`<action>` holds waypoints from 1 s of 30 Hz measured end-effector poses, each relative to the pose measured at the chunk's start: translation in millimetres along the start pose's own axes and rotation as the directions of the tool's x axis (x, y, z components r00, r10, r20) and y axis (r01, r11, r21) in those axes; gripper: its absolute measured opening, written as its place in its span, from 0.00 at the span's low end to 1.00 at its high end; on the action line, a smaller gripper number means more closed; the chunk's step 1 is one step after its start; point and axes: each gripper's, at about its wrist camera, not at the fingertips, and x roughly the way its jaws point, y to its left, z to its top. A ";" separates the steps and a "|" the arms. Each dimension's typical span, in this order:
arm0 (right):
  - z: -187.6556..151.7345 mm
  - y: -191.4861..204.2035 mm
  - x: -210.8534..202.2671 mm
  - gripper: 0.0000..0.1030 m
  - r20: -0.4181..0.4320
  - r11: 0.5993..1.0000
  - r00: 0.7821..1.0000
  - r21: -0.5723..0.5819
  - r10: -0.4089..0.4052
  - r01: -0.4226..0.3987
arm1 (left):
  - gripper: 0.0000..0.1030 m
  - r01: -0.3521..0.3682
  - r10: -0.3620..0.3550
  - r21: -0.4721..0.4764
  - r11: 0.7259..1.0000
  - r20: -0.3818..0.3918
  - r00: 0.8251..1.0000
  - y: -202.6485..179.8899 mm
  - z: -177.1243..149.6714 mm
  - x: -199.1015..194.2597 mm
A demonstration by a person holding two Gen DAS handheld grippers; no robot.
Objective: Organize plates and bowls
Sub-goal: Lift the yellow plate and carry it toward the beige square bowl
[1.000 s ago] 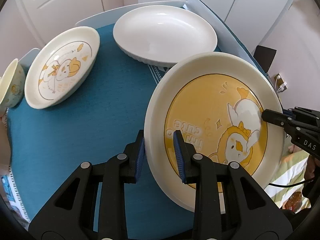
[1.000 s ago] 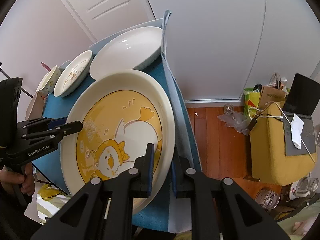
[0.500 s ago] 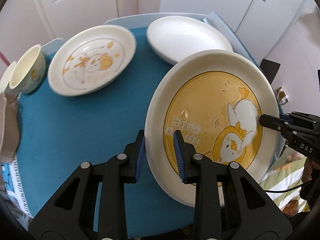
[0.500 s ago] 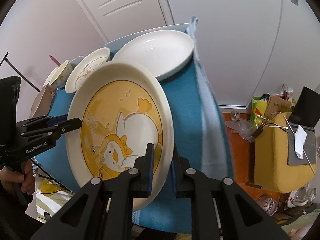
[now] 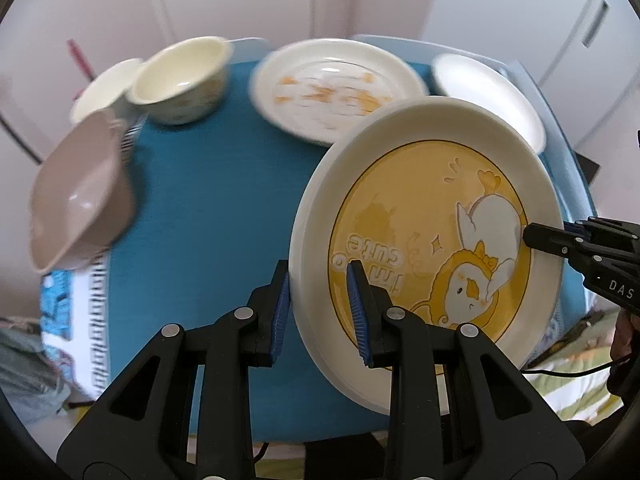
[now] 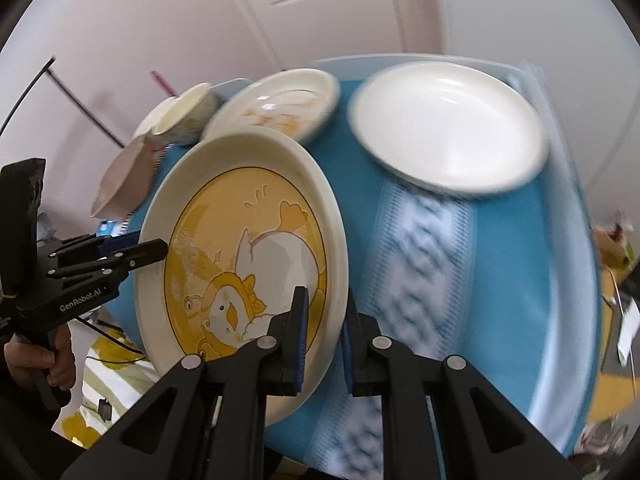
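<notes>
A large cream plate with a yellow duck picture (image 5: 432, 248) is held tilted above the blue tablecloth, gripped on opposite rims. My left gripper (image 5: 318, 312) is shut on its near rim; it also shows in the right wrist view (image 6: 160, 250). My right gripper (image 6: 324, 336) is shut on the other rim of the same plate (image 6: 244, 256); it also shows in the left wrist view (image 5: 532, 236). On the table lie a smaller duck plate (image 5: 336, 88), a plain white plate (image 6: 448, 124), a cream bowl (image 5: 180, 78) and a brown bowl (image 5: 78, 196).
The table has a blue cloth (image 5: 208, 184) with a patterned white band (image 6: 424, 240). Another pale bowl (image 5: 102, 88) sits behind the cream bowl. White cupboard doors stand behind the table. Bags and clutter lie on the floor at the right (image 6: 616, 248).
Both grippers have swung left with the duck plate. The bowls at the left have come into view and the white plate has shifted to the right. Both grips are unchanged.
</notes>
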 end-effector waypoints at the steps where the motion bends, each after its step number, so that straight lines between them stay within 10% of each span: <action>1: 3.1 7.3 4.7 0.13 -0.006 1.000 1.000 -0.011 0.006 -0.006 | 0.25 -0.011 0.011 -0.012 1.000 0.001 1.000 10.8 0.5 -3.3; 17: 38.1 112.2 76.5 0.13 -0.116 0.992 0.991 -0.101 0.068 -0.080 | 0.24 -0.062 0.056 -0.097 0.993 -0.062 0.997 143.1 -7.1 -0.3; 30: 29.2 98.6 92.8 0.13 -0.163 1.000 0.986 -0.012 -0.030 0.028 | 0.24 0.029 -0.029 -0.004 1.000 -0.085 0.996 134.0 -14.2 15.5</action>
